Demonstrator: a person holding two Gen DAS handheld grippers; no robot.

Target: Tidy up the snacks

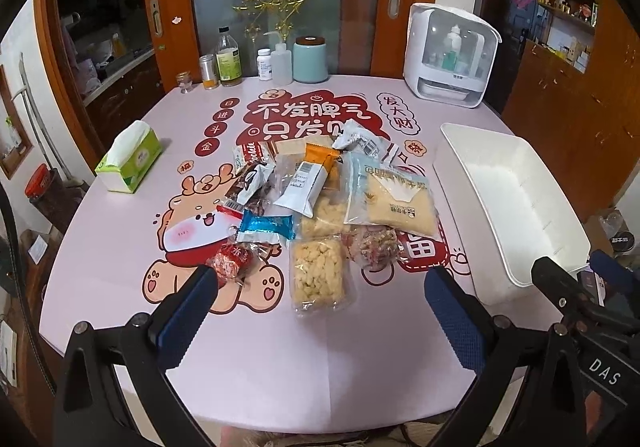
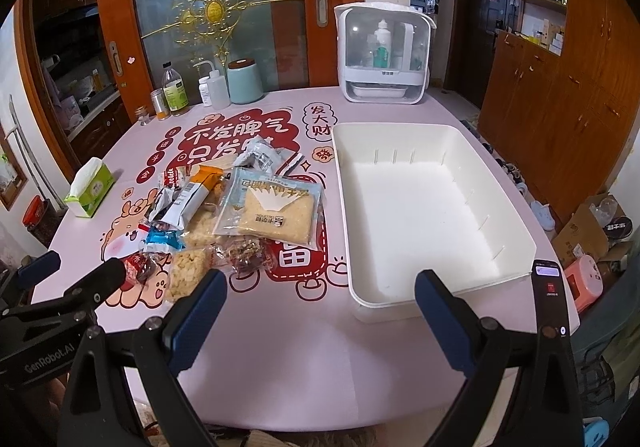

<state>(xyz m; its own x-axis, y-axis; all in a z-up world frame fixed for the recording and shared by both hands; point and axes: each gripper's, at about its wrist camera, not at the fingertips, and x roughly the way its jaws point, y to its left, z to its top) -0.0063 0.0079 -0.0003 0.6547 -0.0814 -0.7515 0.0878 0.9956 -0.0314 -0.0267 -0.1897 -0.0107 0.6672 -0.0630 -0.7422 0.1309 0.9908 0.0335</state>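
- The left gripper point(image 1: 320, 307) hovers over the near part of the pink surface point(image 1: 260, 367), fingers point(image 1: 188, 319) spread wide and gripping nothing.
- The right gripper point(image 2: 320, 311) is likewise spread wide and empty; its right finger overlaps the near rim of the white bin point(image 2: 436, 215) in view, though whether they touch cannot be told.
- The snack pile point(image 1: 316, 199) lies mid-surface, just left of the bin, packets overlapping at mixed angles.
- The clear puffed-snack pack point(image 1: 318, 275) lies nearest, long axis running near to far.
- The pale blue pack of yellow crumbs point(image 1: 394, 195) lies flat at the pile's right, its printed text upside down from here.
- The bin's long axis runs near to far; inside it is bare.
- Packets underneath the pile are mostly hidden, labels hard to read.
- A tissue box point(image 1: 130, 159) sits well left.
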